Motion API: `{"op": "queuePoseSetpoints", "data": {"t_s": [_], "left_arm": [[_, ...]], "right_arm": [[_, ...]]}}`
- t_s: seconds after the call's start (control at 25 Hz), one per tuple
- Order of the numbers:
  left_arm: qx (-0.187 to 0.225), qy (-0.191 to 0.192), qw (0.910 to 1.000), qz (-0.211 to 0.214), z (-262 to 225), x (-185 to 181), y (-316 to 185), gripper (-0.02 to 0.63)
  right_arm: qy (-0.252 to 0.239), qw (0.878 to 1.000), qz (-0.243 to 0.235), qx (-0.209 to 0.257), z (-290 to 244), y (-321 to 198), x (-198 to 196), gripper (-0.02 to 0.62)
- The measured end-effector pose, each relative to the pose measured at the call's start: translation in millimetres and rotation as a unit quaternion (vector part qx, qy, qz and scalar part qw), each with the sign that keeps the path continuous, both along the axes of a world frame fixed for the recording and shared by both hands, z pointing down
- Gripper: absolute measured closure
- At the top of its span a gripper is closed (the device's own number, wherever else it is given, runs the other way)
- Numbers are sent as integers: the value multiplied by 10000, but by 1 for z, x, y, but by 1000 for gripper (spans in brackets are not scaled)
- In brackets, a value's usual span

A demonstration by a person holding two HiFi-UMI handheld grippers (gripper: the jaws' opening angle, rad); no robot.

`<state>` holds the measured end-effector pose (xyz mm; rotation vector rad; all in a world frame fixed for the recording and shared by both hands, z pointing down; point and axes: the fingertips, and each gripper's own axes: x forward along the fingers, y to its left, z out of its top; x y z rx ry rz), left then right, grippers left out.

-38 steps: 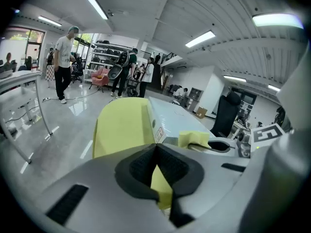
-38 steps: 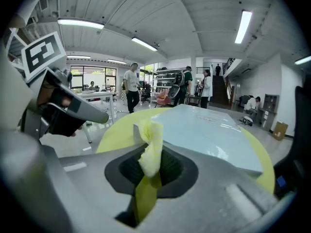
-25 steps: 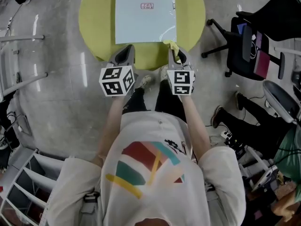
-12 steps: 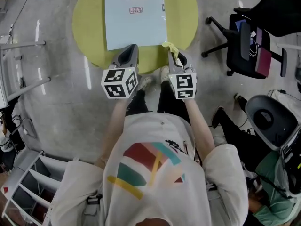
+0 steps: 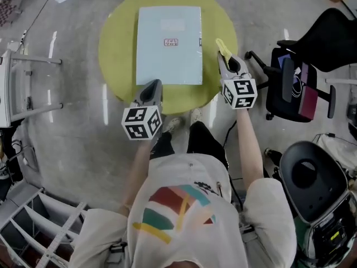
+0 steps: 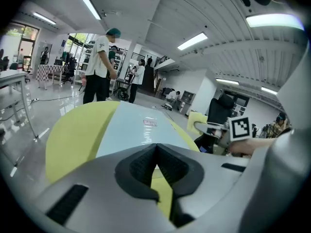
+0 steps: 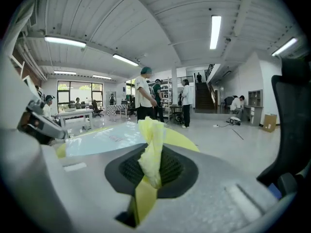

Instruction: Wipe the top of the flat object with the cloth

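Okay: cloth (image 5: pixel 223 47) soft, light, bunched; your right gripper (image 5: pixel 227 60) jaws clamped on its lower end, just right of flat object (image 5: pixel 169 43). Flat object stiff, glossy, centered on yellow surface (image 5: pixel 114 49), likely slides. Your left gripper (image 5: pixel 152 89) jaws closed, empty; pin near edge if needed.

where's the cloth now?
Head view, right side: the yellow cloth is clamped in the right gripper, over the right edge of the round table, just right of the flat object.
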<state>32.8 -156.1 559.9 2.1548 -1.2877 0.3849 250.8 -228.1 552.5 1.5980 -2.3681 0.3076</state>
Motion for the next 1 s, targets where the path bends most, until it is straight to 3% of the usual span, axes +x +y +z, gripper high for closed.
{"op": "queuePoseSetpoints", "data": {"t_s": [0.12,0.28,0.48,0.68,1.0], "left_arm": [[-50,-90,9999,-91,1,-2,7,592],[-206,-236,9992,-239,7,-10,16,592],[-413,-310,9982,-310,19,-6,27,592],[-419,-368,9979,-329,21,-1,30,592],[-225,-312,9990,-234,15,0,28,592]], "right_arm": [[-58,10000,-75,-23,3,-60,13,568],[-177,9987,-373,-299,24,-127,3,568],[-202,9963,-614,-575,49,-174,-4,568],[-281,9944,-800,-636,59,-187,-14,568],[-517,9893,-1154,-723,59,-148,-28,568]]}}
